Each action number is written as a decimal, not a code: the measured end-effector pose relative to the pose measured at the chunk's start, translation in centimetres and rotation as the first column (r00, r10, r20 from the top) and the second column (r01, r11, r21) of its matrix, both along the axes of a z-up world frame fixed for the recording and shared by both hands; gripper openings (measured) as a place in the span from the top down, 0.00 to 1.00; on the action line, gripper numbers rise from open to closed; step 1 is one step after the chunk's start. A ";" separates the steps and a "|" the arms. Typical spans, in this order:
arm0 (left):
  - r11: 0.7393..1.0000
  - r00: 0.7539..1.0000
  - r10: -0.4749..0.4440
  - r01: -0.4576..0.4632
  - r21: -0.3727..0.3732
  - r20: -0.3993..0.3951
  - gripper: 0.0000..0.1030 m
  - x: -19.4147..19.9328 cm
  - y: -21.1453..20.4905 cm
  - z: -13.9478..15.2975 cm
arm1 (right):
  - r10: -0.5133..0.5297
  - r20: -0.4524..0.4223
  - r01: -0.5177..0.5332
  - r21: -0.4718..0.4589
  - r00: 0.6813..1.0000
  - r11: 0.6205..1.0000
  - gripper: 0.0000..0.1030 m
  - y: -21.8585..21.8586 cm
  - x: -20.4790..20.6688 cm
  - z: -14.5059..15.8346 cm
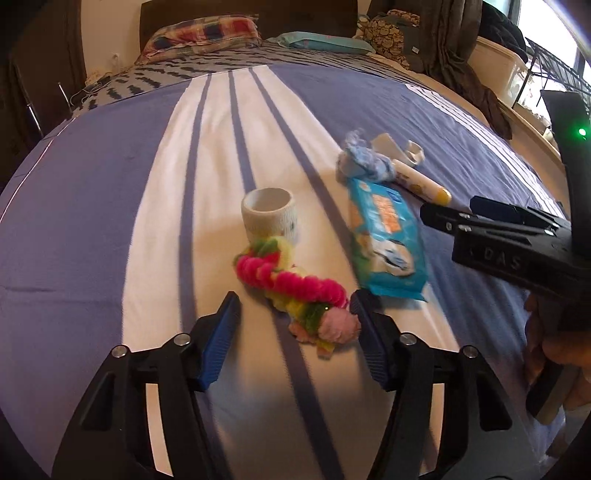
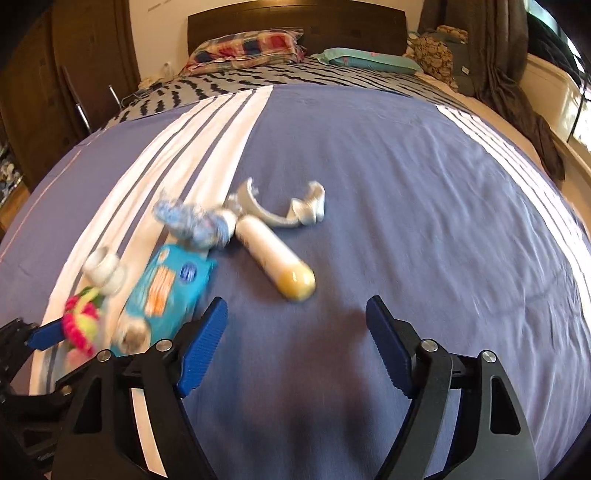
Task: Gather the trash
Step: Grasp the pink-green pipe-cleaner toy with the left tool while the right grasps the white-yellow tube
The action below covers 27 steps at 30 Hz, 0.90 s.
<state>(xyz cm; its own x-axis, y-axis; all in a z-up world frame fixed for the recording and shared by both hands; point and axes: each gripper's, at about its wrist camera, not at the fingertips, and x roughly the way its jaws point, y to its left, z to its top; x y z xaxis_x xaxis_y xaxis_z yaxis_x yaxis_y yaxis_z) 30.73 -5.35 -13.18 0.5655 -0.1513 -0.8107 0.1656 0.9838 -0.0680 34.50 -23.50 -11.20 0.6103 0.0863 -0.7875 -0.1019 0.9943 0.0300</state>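
Observation:
Trash lies on a blue and white striped bedspread (image 1: 110, 203). A fuzzy pink, yellow and green pipe-cleaner bundle (image 1: 295, 288) lies between the blue pads of my left gripper (image 1: 294, 314), which is open; the right pad is at its pink puff. Behind it stand a white tape roll (image 1: 269, 216) and a blue snack packet (image 1: 384, 243). Further back are a blue-white crumpled wad (image 1: 364, 162) and a white tube with a yellow end (image 2: 273, 258). My right gripper (image 2: 296, 306) is open and empty, just short of the tube's yellow end.
A curled white strip (image 2: 295, 214) lies beyond the tube. Pillows (image 2: 251, 48) and a dark headboard (image 2: 295, 26) are at the far end. Dark clothes (image 2: 517, 92) hang over the bed's right side. A wooden wardrobe (image 2: 74, 55) stands on the left.

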 end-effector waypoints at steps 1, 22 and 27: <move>1.000 1.000 0.003 -0.003 -0.004 -0.001 0.50 0.3 0.4 0.0 | -0.001 -0.005 0.001 -0.003 1.000 1.000 0.29 0.2 0.6 -0.2; 0.998 0.998 -0.063 0.062 -0.010 -0.005 0.73 -6.1 0.9 0.4 | 0.056 -0.052 -0.055 0.025 0.997 0.998 0.79 0.0 -5.2 -0.1; 0.996 0.996 -0.086 0.086 -0.022 0.010 0.73 -11.4 0.4 0.4 | 0.069 -0.041 -0.068 0.039 0.997 0.997 0.79 -0.5 -11.8 0.1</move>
<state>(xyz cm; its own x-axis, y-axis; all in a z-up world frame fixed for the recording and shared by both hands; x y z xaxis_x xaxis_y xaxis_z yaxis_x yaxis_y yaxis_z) 19.38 -4.98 -12.82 0.5567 -0.2177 -0.8017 0.2505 0.9641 -0.0878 22.75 -24.03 -11.14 0.5679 0.1566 -0.8080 -0.1676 0.9832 0.0728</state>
